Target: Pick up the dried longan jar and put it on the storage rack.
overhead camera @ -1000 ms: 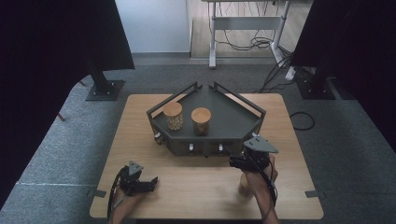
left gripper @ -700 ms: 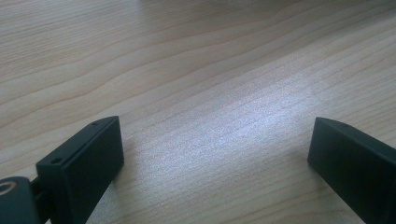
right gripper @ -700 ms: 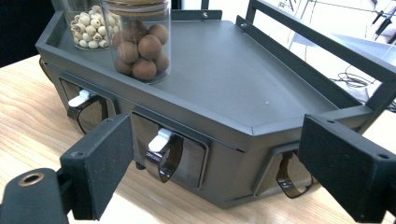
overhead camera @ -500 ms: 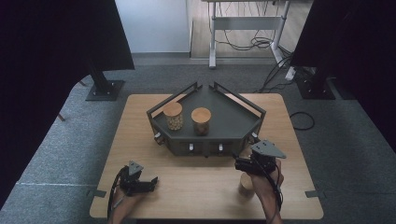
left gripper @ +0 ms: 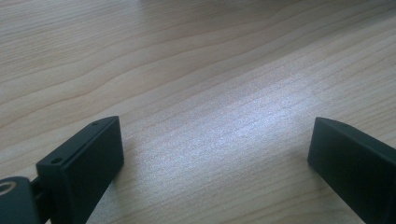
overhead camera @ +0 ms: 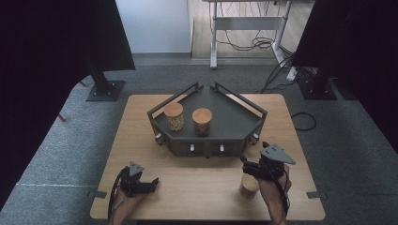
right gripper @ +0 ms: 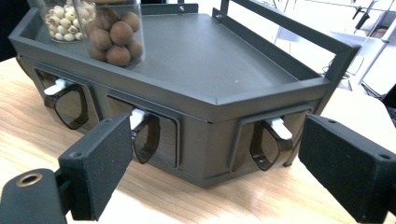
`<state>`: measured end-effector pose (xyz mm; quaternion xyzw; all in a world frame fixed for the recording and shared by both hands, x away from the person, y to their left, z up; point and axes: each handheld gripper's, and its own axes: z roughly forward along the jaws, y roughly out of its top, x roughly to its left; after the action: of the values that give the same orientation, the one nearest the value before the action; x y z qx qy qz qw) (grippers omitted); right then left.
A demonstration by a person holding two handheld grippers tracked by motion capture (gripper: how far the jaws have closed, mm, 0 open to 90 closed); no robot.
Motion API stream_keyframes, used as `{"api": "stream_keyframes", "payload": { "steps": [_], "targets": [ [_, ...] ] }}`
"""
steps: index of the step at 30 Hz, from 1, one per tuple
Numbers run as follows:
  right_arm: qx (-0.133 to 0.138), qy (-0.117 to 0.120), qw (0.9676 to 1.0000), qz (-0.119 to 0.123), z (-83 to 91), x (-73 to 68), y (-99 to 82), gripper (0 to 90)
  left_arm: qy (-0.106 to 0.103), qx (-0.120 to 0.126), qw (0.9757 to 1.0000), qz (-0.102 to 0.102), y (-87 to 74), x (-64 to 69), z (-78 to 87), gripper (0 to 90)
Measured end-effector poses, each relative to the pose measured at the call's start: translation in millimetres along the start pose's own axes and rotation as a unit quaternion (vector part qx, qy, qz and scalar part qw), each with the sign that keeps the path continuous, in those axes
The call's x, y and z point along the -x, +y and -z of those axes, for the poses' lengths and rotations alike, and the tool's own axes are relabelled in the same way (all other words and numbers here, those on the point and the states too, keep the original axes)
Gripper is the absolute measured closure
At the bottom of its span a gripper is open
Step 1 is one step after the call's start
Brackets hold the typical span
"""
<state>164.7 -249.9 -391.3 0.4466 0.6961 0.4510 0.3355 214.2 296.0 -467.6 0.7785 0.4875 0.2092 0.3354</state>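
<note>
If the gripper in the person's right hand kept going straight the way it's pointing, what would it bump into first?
Most likely the front wall of the dark tray stand. The right gripper, jaws open and empty, looks straight at that wall and its clear scoop handles, with bare table in between.

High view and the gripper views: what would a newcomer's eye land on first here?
The dark angular tray mid-table draws the eye, with two cork-lidded jars at its left: the pale-filled jar and the brown-filled jar. A third jar stands on the wooden table beside the right gripper, whose open jaws face the tray's front.
</note>
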Motion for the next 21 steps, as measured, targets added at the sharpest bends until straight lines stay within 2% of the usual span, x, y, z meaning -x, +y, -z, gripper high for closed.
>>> {"api": "stream_keyframes", "payload": {
  "steps": [21],
  "targets": [
    [-0.012, -0.033, 0.9991, -0.021, 7.8, 11.0, -20.6, 9.8, 0.001, 0.0, 1.0, 0.001, -0.5, 0.7, 0.4, 3.4]
  ]
}}
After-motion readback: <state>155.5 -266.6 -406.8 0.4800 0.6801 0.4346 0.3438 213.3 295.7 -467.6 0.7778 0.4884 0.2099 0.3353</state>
